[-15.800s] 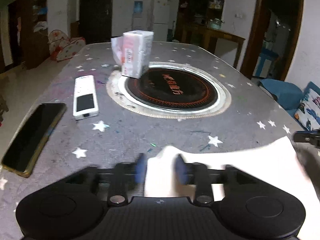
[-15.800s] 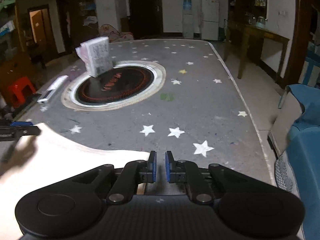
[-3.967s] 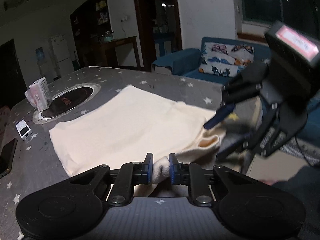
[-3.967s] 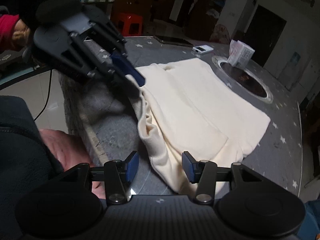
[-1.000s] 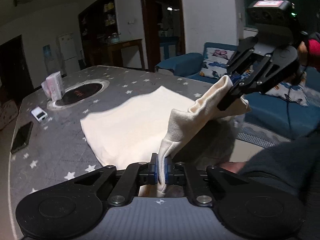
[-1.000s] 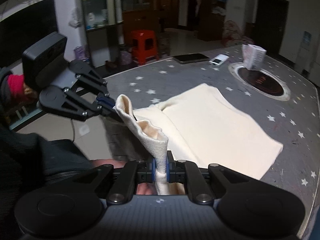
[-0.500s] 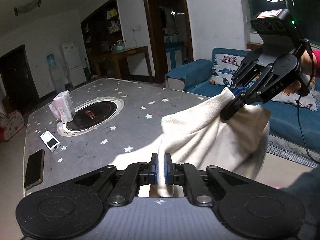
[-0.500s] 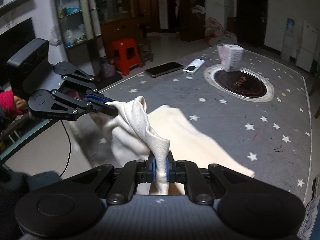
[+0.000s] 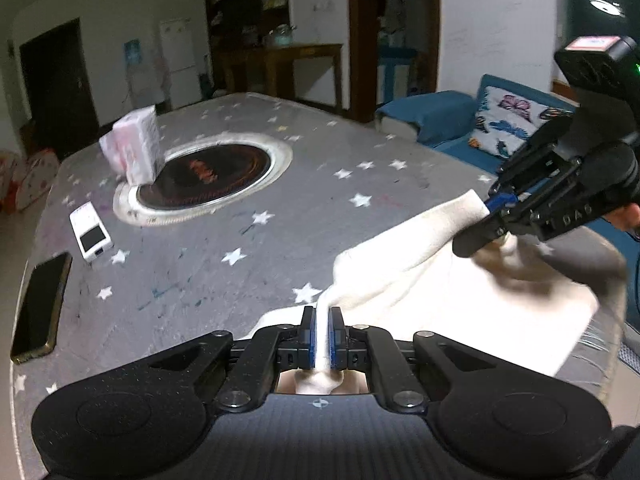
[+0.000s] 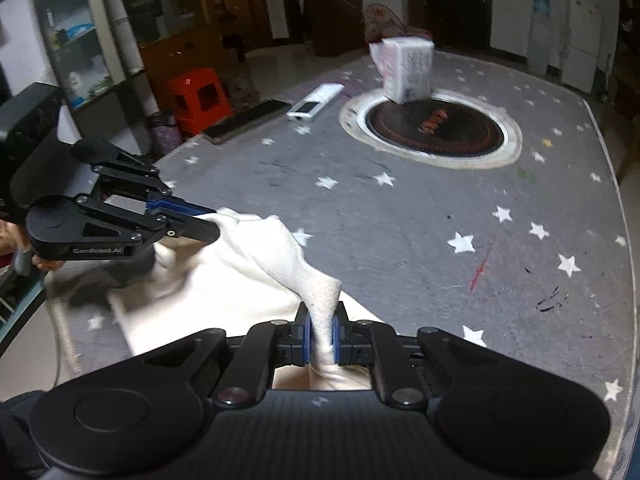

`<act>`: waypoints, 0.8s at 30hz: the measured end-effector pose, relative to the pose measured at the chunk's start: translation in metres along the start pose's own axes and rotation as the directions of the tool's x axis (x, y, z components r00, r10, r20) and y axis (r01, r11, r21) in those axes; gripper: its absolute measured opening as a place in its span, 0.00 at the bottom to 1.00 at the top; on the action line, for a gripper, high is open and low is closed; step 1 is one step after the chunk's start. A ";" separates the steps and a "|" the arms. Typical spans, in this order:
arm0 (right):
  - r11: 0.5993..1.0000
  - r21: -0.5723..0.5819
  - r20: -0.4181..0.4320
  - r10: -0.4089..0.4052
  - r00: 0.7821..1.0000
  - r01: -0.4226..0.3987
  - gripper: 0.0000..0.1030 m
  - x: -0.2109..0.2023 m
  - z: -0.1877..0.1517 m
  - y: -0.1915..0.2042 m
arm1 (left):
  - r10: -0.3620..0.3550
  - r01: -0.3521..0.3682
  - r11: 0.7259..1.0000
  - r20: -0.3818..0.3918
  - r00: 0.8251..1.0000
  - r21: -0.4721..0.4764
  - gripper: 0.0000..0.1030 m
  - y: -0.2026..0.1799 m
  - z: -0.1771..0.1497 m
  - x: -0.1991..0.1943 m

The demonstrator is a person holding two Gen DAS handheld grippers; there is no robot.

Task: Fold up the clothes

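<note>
A cream garment (image 9: 432, 280) hangs between my two grippers over the near edge of the grey star-patterned table (image 9: 224, 216). My left gripper (image 9: 322, 338) is shut on one corner of it. My right gripper (image 10: 320, 336) is shut on the other corner. In the left wrist view the right gripper (image 9: 494, 210) pinches the cloth at the right. In the right wrist view the left gripper (image 10: 208, 220) pinches the garment (image 10: 240, 280) at the left. The cloth sags between them and its lower part lies on the table edge.
A round black hotplate (image 9: 208, 172) is set in the table's middle, with a tissue pack (image 9: 134, 148) at its rim. A white remote (image 9: 91, 236) and a black phone (image 9: 40, 304) lie at the left. A blue sofa (image 9: 472, 120) stands to the right. A red stool (image 10: 198, 98) is on the floor.
Both grippers have carried the garment forward and lower over the table. The cloth now sags lower between them, and more of it rests on the table edge.
</note>
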State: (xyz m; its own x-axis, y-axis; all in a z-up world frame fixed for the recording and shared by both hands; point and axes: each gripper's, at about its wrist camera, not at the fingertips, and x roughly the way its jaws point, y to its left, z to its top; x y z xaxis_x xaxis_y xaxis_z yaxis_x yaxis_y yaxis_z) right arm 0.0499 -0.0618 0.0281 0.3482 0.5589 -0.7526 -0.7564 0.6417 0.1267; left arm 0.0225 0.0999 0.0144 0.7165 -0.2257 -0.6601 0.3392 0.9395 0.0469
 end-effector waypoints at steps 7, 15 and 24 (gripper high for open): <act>0.992 0.118 0.011 -0.043 0.999 0.041 0.19 0.024 -0.008 -0.018 | 0.077 -0.077 0.997 -0.015 0.997 -0.030 0.10 0.008 -0.003 0.021; 0.987 0.057 0.095 -0.152 0.984 0.147 0.26 0.004 0.005 -0.006 | 0.086 -0.079 0.989 0.045 0.995 -0.128 0.10 0.018 -0.002 -0.012; 0.999 -0.031 0.046 0.011 0.999 -0.010 0.15 0.033 0.017 0.034 | -0.028 0.030 0.994 0.014 1.000 -0.105 0.10 -0.015 -0.018 -0.028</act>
State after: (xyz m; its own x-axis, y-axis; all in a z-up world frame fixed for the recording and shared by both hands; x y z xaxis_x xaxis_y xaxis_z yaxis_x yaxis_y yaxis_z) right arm 0.0449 -0.0122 0.0189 0.3643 0.5895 -0.7209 -0.7768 0.6193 0.1138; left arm -0.0133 0.0967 0.0185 0.7149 -0.2559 -0.6507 0.2947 0.9542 -0.0515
